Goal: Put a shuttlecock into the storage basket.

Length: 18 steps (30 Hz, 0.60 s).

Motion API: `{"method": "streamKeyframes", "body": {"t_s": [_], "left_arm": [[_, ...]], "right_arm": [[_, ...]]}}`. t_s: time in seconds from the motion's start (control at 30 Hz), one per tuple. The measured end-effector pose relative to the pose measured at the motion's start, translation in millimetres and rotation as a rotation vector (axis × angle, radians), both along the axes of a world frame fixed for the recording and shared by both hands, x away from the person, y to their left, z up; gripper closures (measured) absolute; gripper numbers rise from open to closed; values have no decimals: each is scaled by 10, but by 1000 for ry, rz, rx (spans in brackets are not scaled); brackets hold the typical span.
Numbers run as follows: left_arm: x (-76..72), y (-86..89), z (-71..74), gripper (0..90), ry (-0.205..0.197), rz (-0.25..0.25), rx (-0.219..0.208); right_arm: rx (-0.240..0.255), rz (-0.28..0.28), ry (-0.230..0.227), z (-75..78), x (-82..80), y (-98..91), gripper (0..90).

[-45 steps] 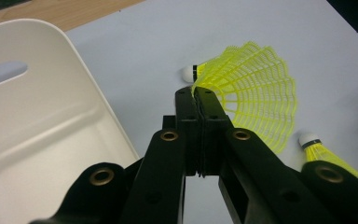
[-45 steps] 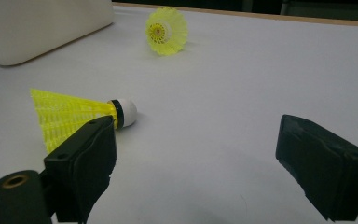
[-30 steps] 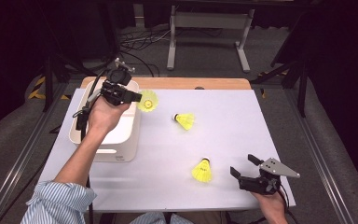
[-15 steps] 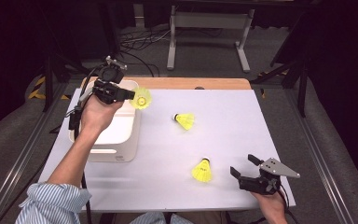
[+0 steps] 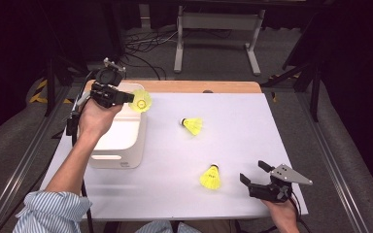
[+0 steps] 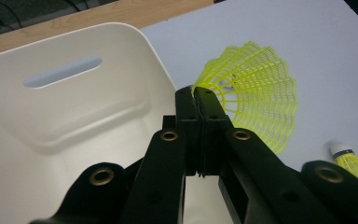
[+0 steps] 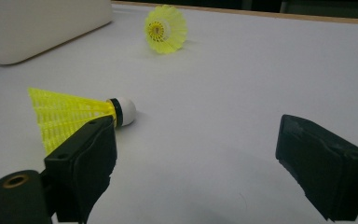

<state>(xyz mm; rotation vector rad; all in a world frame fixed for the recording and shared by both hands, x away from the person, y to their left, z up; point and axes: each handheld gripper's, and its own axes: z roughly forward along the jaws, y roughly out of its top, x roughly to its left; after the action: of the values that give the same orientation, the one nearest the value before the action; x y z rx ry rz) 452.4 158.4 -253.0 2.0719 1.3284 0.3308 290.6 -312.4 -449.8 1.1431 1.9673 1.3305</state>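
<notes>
Shuttlecock pinched over the bin's edge

My left gripper (image 5: 126, 97) is clenched on the yellow shuttlecock (image 5: 141, 101) by its skirt edge, above the white bin (image 5: 119, 145)'s far corner; my right gripper (image 5: 255, 172) rests released on the table (image 5: 272, 126), beside another shuttlecock (image 5: 210, 177).

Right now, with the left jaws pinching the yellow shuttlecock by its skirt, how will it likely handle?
The shuttlecock probably weighs very little: its skirt is open mesh. That thin mesh may flex or crumple where the left gripper clamps its edge. Released over the white bin, it should drop in, perhaps rolling.
</notes>
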Motion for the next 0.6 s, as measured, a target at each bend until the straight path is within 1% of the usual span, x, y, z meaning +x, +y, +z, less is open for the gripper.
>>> {"method": "streamKeyframes", "body": {"t_s": [0.13, 0.2, 0.47, 0.6], "left_arm": [[1, 42, -18, 895, 3, 13, 5], [6, 65, -26, 895, 3, 19, 2], [39, 159, -107, 894, 20, 48, 6], [52, 191, -134, 894, 21, 62, 5]], "right_arm": [[1, 1, 0, 0, 3, 0, 128], [1, 1, 1, 0, 2, -2, 128], [1, -1, 0, 1, 3, 1, 128], [2, -1, -1, 3, -1, -4, 128]]}}
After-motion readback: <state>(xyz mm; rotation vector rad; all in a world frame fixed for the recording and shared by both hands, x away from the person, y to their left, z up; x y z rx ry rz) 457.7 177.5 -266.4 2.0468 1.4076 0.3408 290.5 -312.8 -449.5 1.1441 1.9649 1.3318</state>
